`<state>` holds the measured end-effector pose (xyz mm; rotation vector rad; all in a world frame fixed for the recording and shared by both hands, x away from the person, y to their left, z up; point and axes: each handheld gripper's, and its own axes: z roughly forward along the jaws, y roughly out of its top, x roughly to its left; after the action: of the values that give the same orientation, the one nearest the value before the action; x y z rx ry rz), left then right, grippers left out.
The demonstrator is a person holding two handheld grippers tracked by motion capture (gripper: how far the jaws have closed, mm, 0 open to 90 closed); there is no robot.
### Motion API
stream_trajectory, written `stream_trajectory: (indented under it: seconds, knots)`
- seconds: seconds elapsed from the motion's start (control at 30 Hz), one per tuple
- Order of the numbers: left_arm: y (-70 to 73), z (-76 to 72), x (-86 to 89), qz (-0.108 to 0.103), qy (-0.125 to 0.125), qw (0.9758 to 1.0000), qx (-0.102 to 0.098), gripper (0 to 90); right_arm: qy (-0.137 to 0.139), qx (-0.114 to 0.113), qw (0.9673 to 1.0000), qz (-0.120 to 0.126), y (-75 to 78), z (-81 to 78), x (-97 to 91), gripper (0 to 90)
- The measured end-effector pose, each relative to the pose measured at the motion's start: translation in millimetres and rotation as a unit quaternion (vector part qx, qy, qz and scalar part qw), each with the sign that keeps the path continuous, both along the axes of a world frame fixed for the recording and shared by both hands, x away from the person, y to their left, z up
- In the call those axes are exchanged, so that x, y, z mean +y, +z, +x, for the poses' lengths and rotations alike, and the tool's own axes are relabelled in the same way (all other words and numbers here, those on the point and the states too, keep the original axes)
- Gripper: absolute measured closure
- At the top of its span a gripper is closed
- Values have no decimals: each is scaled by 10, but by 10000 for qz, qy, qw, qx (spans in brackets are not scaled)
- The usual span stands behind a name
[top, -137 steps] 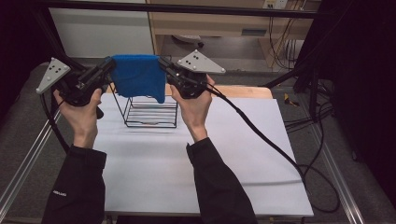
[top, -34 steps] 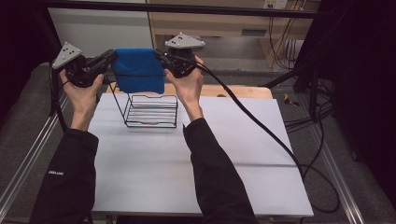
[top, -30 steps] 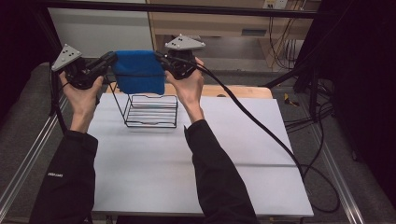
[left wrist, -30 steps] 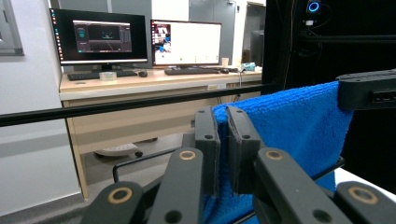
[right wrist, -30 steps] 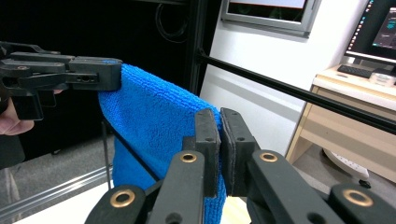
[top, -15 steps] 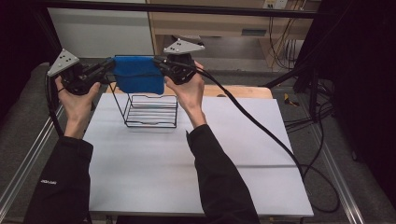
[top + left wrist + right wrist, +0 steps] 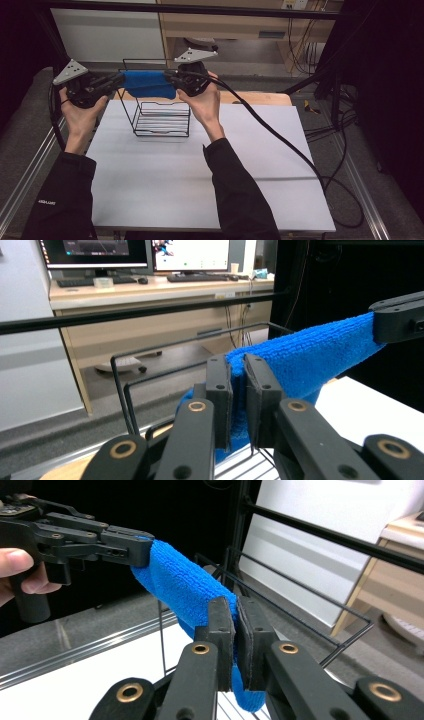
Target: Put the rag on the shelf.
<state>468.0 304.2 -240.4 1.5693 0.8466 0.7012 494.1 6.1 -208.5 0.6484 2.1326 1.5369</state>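
Observation:
A blue cloth (image 7: 149,83) hangs stretched between my two grippers above a black wire rack (image 7: 161,117) at the far side of the white table (image 7: 200,170). My left gripper (image 7: 119,80) is shut on the cloth's left end, and its jaws pinch the blue cloth (image 7: 300,352) in the left gripper view. My right gripper (image 7: 171,78) is shut on the right end. In the right gripper view the cloth (image 7: 185,587) runs from my right gripper (image 7: 236,630) across to the left gripper (image 7: 135,547). The cloth is folded over and sags a little over the rack's top.
A thick black cable (image 7: 280,135) trails from the right gripper across the table's right side. A black frame bar (image 7: 190,9) crosses behind the rack. A wooden desk (image 7: 160,287) with monitors stands beyond the table.
Both grippers have come down and nearer with the cloth, which now hangs lower, close over the wire rack's top. The cloth looks more narrowly folded than before.

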Motion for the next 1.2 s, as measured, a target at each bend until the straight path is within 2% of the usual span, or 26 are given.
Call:
stream_trajectory:
  seconds: [0.23,0.4,0.53,0.7,1.03,1.2]
  knots:
    - [-43,11,14,25,-39,9998,181,807,99,61,9999,-33,-68,6,-11,860]
    - [12,1,36,18,-102,9993,359,781,110,100,9999,-28,-117,26,-24,860]
    - [132,-42,54,83,-81,9993,368,746,132,88,9998,-88,-149,29,-6,860]
    - [225,-61,106,-29,-66,9993,376,744,143,97,9998,-124,-168,35,9,860]
    - [233,-44,161,-76,-184,9988,454,835,212,80,9995,-233,-192,30,23,859]
    - [321,-61,168,-137,-166,9993,322,867,263,76,9991,-333,-210,24,31,859]
